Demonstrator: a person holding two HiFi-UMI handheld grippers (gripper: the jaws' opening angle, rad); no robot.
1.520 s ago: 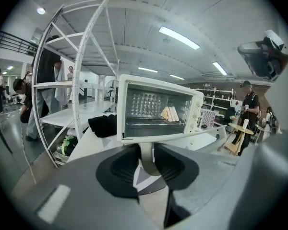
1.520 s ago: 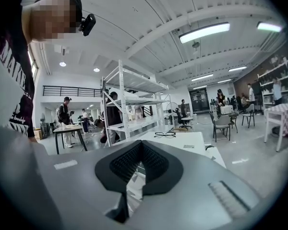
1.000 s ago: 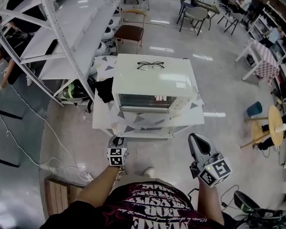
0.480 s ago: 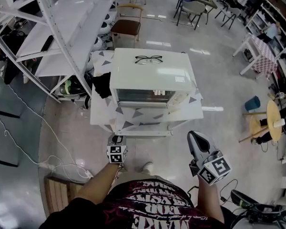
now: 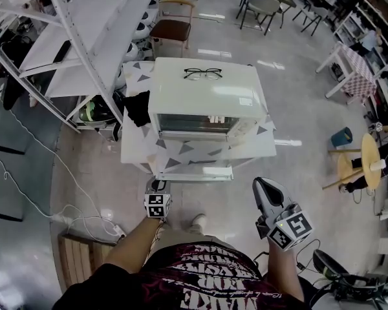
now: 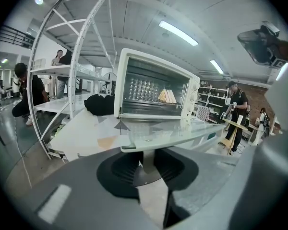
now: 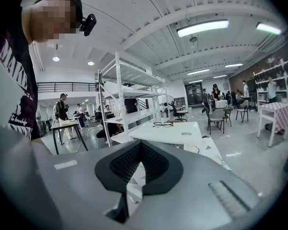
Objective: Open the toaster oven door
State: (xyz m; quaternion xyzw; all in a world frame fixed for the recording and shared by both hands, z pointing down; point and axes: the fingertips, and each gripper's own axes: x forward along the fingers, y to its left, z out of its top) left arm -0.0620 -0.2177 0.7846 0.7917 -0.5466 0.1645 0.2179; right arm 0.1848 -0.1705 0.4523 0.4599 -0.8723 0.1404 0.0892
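The room is a large workshop with a shiny grey floor point(image 5: 84, 173), white metal shelves point(image 5: 84, 37) on the left, and chairs and tables further behind. The person stands in front of a low white worktop point(image 5: 139, 147) that has grey triangles printed on it.

The left tongs point(image 5: 156, 187) are held forward on a bare, stretched forearm, just before the left front corner of the worktop. Their black ribbed pads are pressed together and nothing is between them. The right tongs point(image 5: 261, 185) are lower and to the right, well apart from the worktop, and tilted up and to the left. They are closed too, and empty.

The toaster oven point(image 5: 207, 99) stands on the worktop, a boxy white metal body with a flat top. Its glass door point(image 6: 168, 131) is folded down flat toward the person, with the handle edge just beyond the left tongs point(image 6: 145, 164), so the wire rack inside is visible. A pair of thin black glasses point(image 5: 202, 73) lies on the oven top. A crumpled black cloth point(image 5: 139, 108) sits on the worktop at the left side of the oven. White cables point(image 5: 64, 221) lie loosely on the floor.
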